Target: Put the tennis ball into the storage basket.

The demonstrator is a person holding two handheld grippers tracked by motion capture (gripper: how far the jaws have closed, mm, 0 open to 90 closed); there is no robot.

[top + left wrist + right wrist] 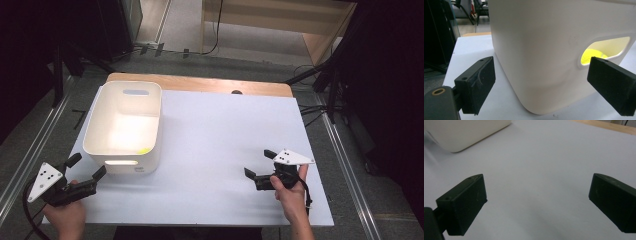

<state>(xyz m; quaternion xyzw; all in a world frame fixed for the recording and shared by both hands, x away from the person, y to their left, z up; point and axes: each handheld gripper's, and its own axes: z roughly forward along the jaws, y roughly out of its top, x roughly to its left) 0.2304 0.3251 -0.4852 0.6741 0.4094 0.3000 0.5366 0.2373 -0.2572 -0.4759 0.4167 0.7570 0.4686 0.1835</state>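
A white plastic bin stands on the left part of the white table. A small yellow object lies inside it near the front wall and shows through the bin's handle slot as a yellow object. My left gripper is open just in front of the bin's near-left corner, its jaws wide apart with nothing between them. My right gripper is open over bare table at the front right, jaws pointing left. In the right gripper view the bin's corner lies far off.
A wooden strip borders the table's far edge, with a small dark hole in it. Metal rails run along both sides. Cables and dark stands sit on the floor beyond.
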